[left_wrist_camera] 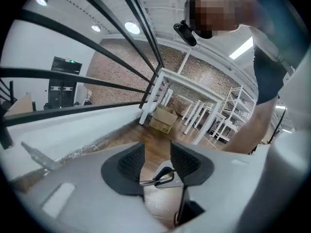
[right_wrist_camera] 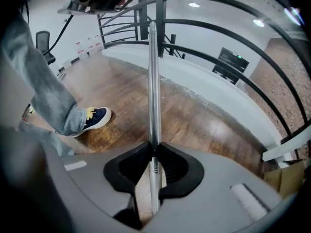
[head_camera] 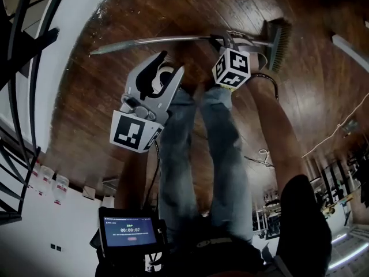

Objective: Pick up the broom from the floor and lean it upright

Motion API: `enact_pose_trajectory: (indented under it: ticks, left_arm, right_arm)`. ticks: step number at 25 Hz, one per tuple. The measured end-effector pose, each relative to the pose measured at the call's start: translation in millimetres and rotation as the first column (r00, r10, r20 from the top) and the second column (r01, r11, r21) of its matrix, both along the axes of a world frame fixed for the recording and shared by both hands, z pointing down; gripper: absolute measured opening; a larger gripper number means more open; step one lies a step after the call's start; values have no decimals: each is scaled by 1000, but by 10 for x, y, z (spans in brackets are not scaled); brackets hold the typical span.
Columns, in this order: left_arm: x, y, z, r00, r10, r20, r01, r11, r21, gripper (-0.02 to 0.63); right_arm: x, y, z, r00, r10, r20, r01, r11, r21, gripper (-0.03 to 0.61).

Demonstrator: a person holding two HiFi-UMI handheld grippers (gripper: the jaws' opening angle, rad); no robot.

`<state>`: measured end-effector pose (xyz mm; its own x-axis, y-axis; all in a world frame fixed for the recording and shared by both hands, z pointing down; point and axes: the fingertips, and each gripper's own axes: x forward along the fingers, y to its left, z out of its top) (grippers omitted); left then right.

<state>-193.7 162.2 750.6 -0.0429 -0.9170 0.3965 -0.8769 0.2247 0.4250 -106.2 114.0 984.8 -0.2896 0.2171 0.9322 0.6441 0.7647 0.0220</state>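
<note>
The broom's silver metal handle (head_camera: 150, 41) runs crosswise in the head view above the dark wooden floor, with its brush head (head_camera: 277, 44) at the right end. My right gripper (head_camera: 223, 40) is shut on the handle close to the brush head. In the right gripper view the handle (right_wrist_camera: 153, 81) is pinched between the black pads (right_wrist_camera: 170, 164) of my right gripper (right_wrist_camera: 154, 147) and runs straight away from them. My left gripper (head_camera: 170, 65) hangs just below the handle's middle, apart from it. In the left gripper view my left gripper (left_wrist_camera: 158, 152) stands open with only floor showing in the gap.
A black railing (right_wrist_camera: 228, 38) and a curved white ledge (head_camera: 69, 33) border the floor. The person's jeans legs (head_camera: 219, 149) and a dark shoe (right_wrist_camera: 95, 118) are right below the grippers. A cable (head_camera: 340, 128), a cardboard box (left_wrist_camera: 163, 119) and white tables (left_wrist_camera: 194, 106) are further off.
</note>
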Motion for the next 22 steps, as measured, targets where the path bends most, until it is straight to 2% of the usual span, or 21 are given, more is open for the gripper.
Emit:
enact_pose_trajectory:
  ticks: [6,9,12,13,14,15,17,22]
  left_arm:
    - [127,-223,-590,1000,22,-7,-22,1000,-12,207]
    - [97,-291,-705,1000,-4,-26,3,1000,-25,222]
    - [47,-389,-795,998,-37,-51,35,999,-37,268]
    - [51,-456,-841,998,-31,-49,29,999,-38,310]
    - [64,-541,-904,999,-17,-34,16,999,-34,348]
    - [78,-644,-977,1000,0,-9,0,1000,-25,353]
    - [95,-879,-1115,999,22,38,-23,1000,3,354]
    - [160,-1546,-1441,996,50,77,-55,997,61,352]
  right_arm:
    - [-47,-296,-727,993,110,49,-109,994,-20,75]
    - [-75,-464,-1038,977,190,100,-187,982,-37,77]
    - [-41,-620,-1298,954,268,137,-263,963,-52,77]
    - [-18,-659,-1378,946,289,148,-283,957,-59,77]
    - [9,-692,-1458,938,307,159,-301,951,-66,77]
    - [37,-725,-1537,930,326,169,-318,945,-73,77]
    - [92,-802,-1685,911,368,183,-358,930,-87,77]
    - [218,-1032,-2003,848,485,212,-468,875,-127,78]
